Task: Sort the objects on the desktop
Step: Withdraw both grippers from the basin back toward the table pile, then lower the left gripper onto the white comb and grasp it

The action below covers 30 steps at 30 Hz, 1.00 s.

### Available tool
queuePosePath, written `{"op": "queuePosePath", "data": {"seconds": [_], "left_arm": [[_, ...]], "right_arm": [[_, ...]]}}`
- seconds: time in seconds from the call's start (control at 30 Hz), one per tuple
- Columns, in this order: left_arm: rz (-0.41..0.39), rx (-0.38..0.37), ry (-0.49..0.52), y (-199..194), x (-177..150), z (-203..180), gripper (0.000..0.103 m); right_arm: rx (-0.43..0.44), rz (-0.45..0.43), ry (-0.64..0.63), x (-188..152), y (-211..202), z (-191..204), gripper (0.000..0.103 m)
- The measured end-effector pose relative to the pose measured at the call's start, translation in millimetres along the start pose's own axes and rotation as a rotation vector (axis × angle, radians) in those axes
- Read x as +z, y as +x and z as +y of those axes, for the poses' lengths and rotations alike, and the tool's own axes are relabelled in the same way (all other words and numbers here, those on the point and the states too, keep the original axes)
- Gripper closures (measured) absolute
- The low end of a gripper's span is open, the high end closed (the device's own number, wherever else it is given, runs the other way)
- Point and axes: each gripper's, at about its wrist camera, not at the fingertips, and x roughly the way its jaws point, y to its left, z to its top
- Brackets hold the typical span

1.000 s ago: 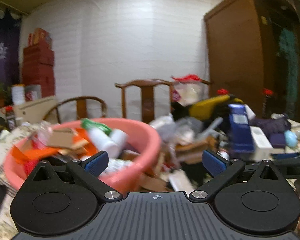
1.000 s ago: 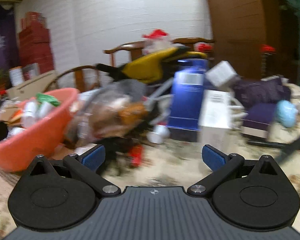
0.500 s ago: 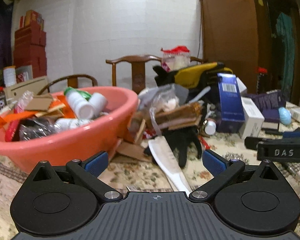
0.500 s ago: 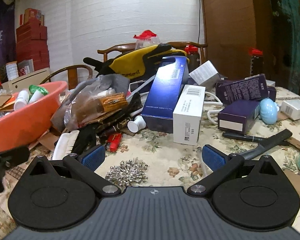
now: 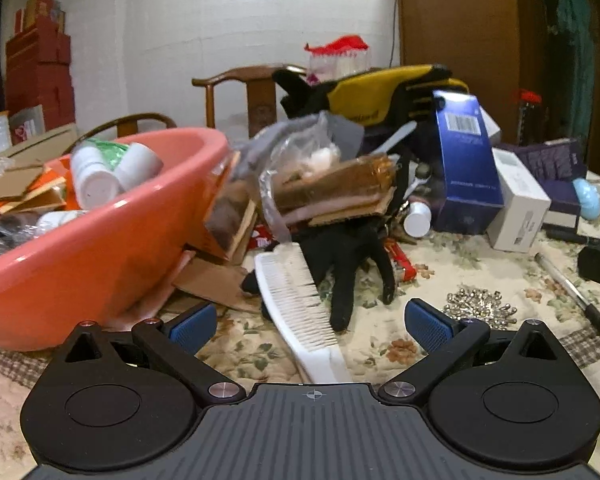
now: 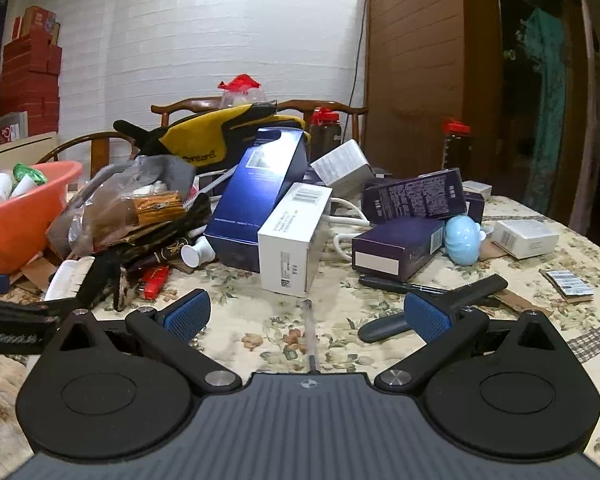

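My left gripper (image 5: pixel 312 326) is open and empty, low over the floral cloth, with a white comb (image 5: pixel 300 300) lying between its jaws beside a black glove (image 5: pixel 348 264). A salmon-pink basin (image 5: pixel 112 232) full of bottles and cardboard sits at the left. My right gripper (image 6: pixel 306 316) is open and empty, with a clear pen (image 6: pixel 311 332) lying between its jaws. A dark comb (image 6: pixel 428 310) lies just right of it. Boxes stand ahead: a blue box (image 6: pixel 256 196), a white box (image 6: pixel 294 236) and purple boxes (image 6: pixel 396 244).
A pile of plastic bags and cardboard (image 5: pixel 324 184) leans on the basin. A yellow and black bag (image 6: pixel 204 140) tops the heap. A light blue toy (image 6: pixel 462 240), a silver beaded ornament (image 5: pixel 480 306), wooden chairs and a brown wardrobe (image 6: pixel 428 80) stand behind.
Both grippers have moved down and forward toward the table. The left one has closed in on the white comb and glove; the right one has shifted right over the pen.
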Motion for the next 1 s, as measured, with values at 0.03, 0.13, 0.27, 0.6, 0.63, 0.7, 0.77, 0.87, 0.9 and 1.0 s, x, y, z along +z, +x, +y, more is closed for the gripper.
{"op": "queuePosePath", "data": {"seconds": [0.03, 0.13, 0.27, 0.6, 0.63, 0.7, 0.77, 0.87, 0.9, 1.0], "left_arm": [[0.015, -0.005, 0.003, 4.0, 0.3, -1.6, 0.0], [0.048, -0.014, -0.002, 12.5, 2.3, -4.8, 0.0], [0.1, -0.027, -0.01, 24.6, 4.5, -6.2, 0.0], [0.141, -0.036, 0.02, 43.4, 10.0, -12.7, 0.005], [0.136, -0.041, 0.015, 43.4, 9.9, -11.7, 0.007], [0.12, -0.04, 0.006, 41.3, 10.0, -9.6, 0.02], [0.1, -0.02, 0.004, 38.4, 10.4, -6.4, 0.039], [0.083, -0.017, -0.01, 35.0, 11.0, 3.4, 0.067], [0.082, -0.027, -0.022, 34.2, 10.9, 7.0, 0.073], [0.075, -0.034, -0.027, 31.2, 8.9, 12.4, 0.076]], "right_arm": [[0.005, 0.004, 0.003, -0.7, 0.7, -0.9, 0.0], [0.027, 0.013, 0.014, -0.9, 2.9, -1.6, 0.0], [0.046, 0.015, 0.027, 1.0, 6.2, -1.9, 0.0], [0.044, 0.037, 0.074, 8.9, 24.4, -10.2, 0.0], [0.041, 0.039, 0.074, 11.7, 27.5, -10.3, 0.0], [0.042, 0.042, 0.077, 16.9, 33.5, -10.6, 0.0], [0.052, 0.04, 0.088, 20.0, 36.6, -11.8, 0.0], [0.057, 0.036, 0.132, 17.4, 37.6, -16.1, 0.0], [0.063, 0.045, 0.147, 16.0, 38.3, -17.0, 0.0], [0.107, 0.112, 0.179, 12.5, 45.7, -14.8, 0.0]]}}
